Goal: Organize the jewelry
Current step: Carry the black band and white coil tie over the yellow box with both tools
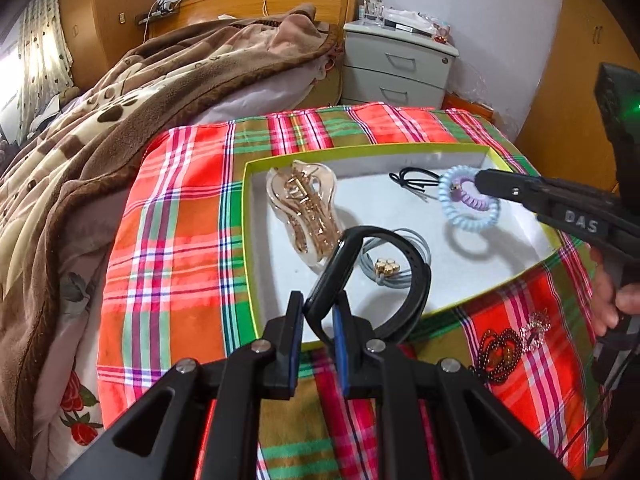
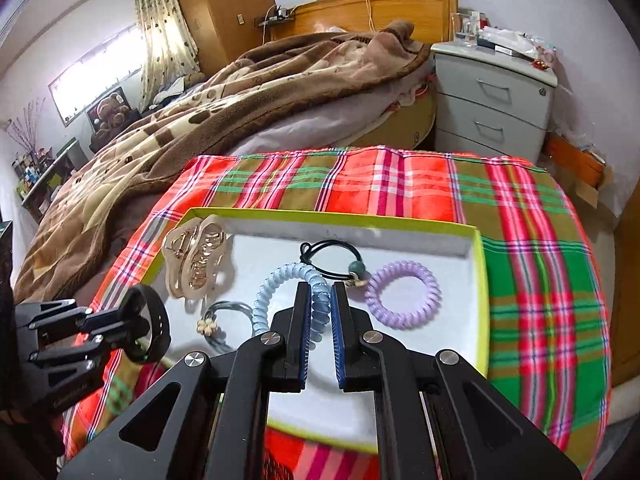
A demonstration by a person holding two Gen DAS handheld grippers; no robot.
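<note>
My left gripper [image 1: 319, 298] is shut on a black wristband [image 1: 334, 272], holding it just above the near edge of a shallow white box with a green rim [image 1: 360, 152]. From the right, my right gripper [image 1: 478, 182] reaches over the box, shut on a light blue spiral hair tie [image 1: 468, 222]. In the right wrist view that gripper [image 2: 321, 288] pinches the blue tie [image 2: 276, 280], and the left gripper [image 2: 132, 328] shows at the left with the wristband [image 2: 160, 320]. In the box lie a clear-and-gold hair claw [image 1: 308, 204], a purple spiral tie [image 2: 402, 294], a black elastic [image 2: 340, 256] and a grey tie with gold beads [image 1: 386, 268].
The box rests on a red, green and orange plaid cloth [image 1: 180, 220]. A brown beaded crown ornament [image 1: 498, 354] and a sparkly piece [image 1: 536, 326] lie on the cloth right of the box. A bed with a brown blanket [image 1: 120, 100] and a grey nightstand [image 1: 396, 68] stand behind.
</note>
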